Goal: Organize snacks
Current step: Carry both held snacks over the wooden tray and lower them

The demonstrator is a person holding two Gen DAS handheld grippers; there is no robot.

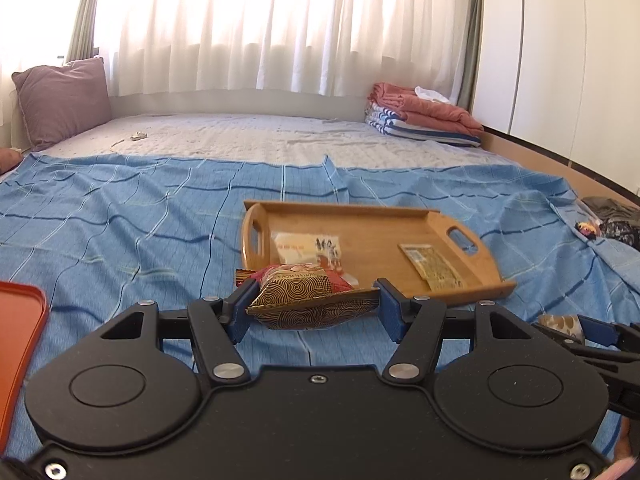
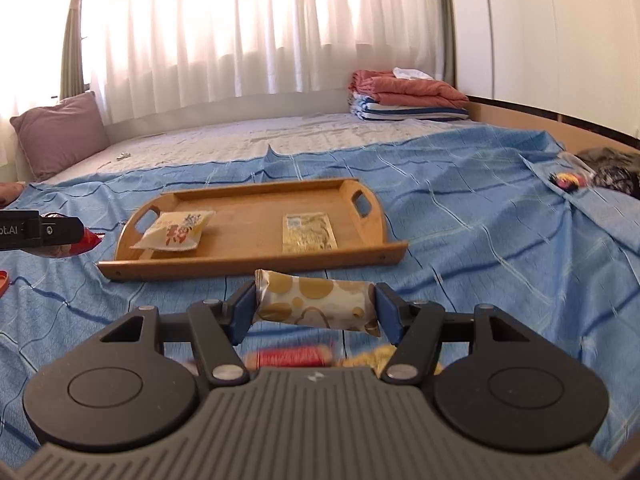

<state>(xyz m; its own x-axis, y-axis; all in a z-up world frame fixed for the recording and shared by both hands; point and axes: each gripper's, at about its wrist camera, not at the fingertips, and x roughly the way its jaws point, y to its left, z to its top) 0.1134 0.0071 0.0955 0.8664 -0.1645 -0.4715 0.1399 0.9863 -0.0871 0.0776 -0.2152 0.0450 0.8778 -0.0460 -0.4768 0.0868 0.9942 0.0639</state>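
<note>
Left wrist view: your left gripper (image 1: 312,300) pinches a red-and-gold swirl packet (image 1: 308,296), held above the blue cloth (image 1: 120,220), just short of the wooden tray (image 1: 472,280) (two packets already lie inside).

Right wrist view: your right gripper (image 2: 314,306) clamps a white gold-dotted packet (image 2: 316,304) near the tray's front edge (image 2: 256,266).

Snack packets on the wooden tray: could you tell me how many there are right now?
2. A pale packet lies at the wooden tray's left end, and a flat yellowish packet lies toward its right end. Nothing seems hidden.
</note>
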